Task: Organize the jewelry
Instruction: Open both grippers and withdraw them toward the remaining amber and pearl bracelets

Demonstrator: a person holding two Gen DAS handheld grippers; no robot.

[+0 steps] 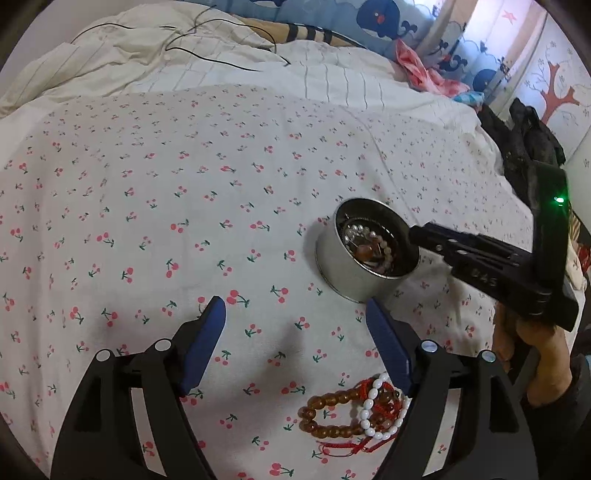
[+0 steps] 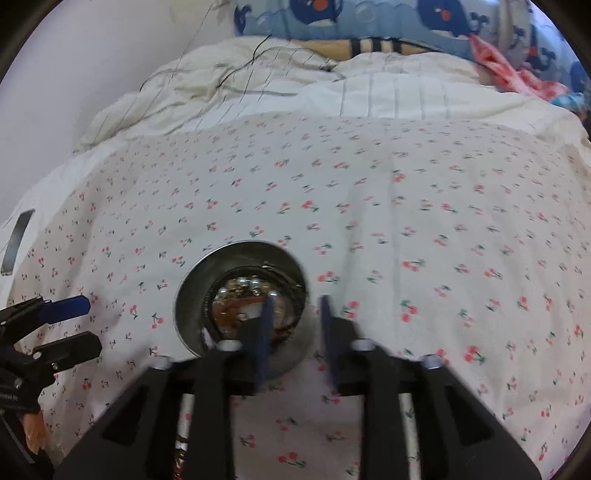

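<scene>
A round metal tin (image 1: 343, 258) stands on the cherry-print sheet, with pearl and brown beads inside (image 2: 240, 295). A pile of jewelry (image 1: 351, 410) lies in front of it: a brown bead bracelet, a white bead bracelet and red cord. My left gripper (image 1: 295, 317) is open just above and behind that pile, nothing between its blue pads. My right gripper (image 2: 295, 317) hovers over the tin's near right rim, jaws partly apart, one finger over the inside and one outside. No bead or cord shows between its pads.
The cherry-print sheet (image 1: 147, 184) covers the bed. A rumpled white quilt (image 1: 221, 66) with thin black cables lies behind it, then whale-print pillows (image 1: 388, 22). Dark clothing (image 1: 524, 147) sits at the right edge. A hand (image 1: 532, 350) holds the right gripper.
</scene>
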